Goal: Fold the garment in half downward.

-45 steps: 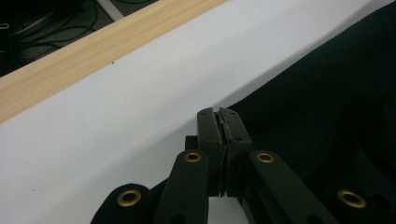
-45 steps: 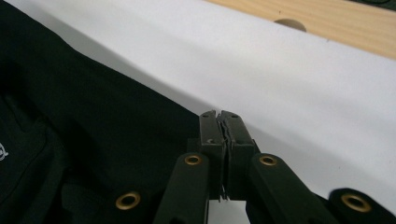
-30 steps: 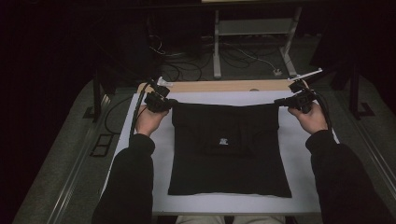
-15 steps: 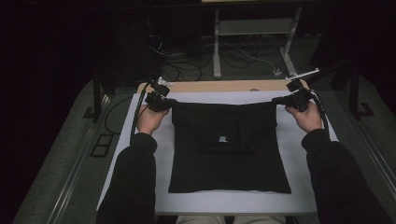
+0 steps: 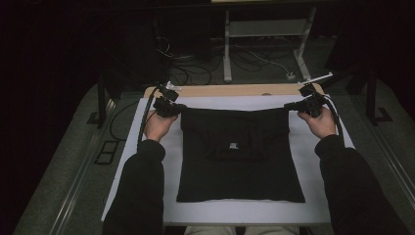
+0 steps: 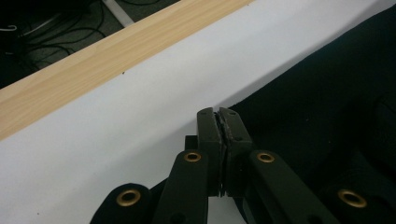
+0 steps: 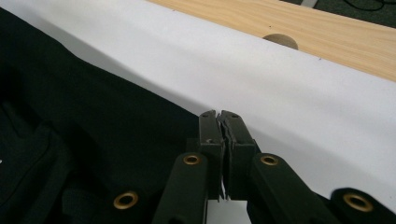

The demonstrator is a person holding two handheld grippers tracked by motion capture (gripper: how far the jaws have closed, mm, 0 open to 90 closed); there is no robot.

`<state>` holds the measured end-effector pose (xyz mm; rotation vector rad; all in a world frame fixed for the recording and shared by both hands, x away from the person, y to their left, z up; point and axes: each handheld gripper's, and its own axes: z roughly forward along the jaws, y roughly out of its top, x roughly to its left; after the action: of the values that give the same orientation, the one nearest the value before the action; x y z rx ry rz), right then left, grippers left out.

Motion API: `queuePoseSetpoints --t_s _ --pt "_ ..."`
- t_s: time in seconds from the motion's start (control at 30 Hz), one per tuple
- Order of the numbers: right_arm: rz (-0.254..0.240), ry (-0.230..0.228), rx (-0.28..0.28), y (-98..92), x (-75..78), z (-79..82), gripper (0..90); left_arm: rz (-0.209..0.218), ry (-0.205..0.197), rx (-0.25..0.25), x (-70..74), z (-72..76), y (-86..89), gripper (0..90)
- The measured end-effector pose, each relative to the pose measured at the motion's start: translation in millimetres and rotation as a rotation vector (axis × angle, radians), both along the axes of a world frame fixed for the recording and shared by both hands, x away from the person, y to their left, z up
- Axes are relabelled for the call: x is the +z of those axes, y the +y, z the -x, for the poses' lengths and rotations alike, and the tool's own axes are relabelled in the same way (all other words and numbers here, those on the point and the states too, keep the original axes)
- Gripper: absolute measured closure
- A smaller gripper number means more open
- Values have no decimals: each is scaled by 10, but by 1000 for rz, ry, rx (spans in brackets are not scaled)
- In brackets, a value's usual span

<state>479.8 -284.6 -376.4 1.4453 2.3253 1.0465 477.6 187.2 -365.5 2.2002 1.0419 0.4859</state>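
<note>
A black garment (image 5: pixel 240 171) lies flat on a white sheet (image 5: pixel 320 166), with a small white label (image 5: pixel 234 145) near its middle. My left gripper (image 5: pixel 182 108) is at the garment's far left corner and my right gripper (image 5: pixel 286 105) at its far right corner. The far hem runs straight and taut between them. In the left gripper view, my left gripper (image 6: pixel 218 112) is shut with the edge of the black garment (image 6: pixel 317 93) pinched between the pads. In the right gripper view, my right gripper (image 7: pixel 218 113) is shut on the black garment (image 7: pixel 93 116) in the same way.
A strip of bare wooden table (image 5: pixel 230 90) shows beyond the sheet, with a round hole (image 7: pixel 280 41) in it. Behind the table, cables (image 5: pixel 195 63) and a metal stand (image 5: pixel 230 54) sit on the dark floor. A person's sleeves (image 5: pixel 142 191) come in from the bottom.
</note>
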Motion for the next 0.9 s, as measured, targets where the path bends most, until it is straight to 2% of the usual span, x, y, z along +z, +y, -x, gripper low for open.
queuePoseSetpoints --t_s 0.1,0.2,0.27,0.37,0.6,0.73,0.8,0.9 --pt "-6 13 -1 1 -21 -7 848 19 6 3 -29 -4 -1 865" --pt "-45 48 2 -11 -64 -20 754 40 19 19 -66 0 5 805" --pt "-57 55 9 -25 -83 -16 696 64 33 24 -91 -1 29 747" --pt "-65 51 3 -45 -96 0 629 83 40 40 -125 8 85 643" --pt "-82 41 -18 -94 -79 14 398 170 80 77 -186 18 205 451" --pt "-101 37 -21 -97 -54 32 213 218 106 54 -208 43 237 315" --pt "-108 38 -26 -89 -31 49 135 226 113 36 -219 66 231 262" --pt "-122 24 -12 -96 6 78 99 236 121 20 -230 99 214 170"
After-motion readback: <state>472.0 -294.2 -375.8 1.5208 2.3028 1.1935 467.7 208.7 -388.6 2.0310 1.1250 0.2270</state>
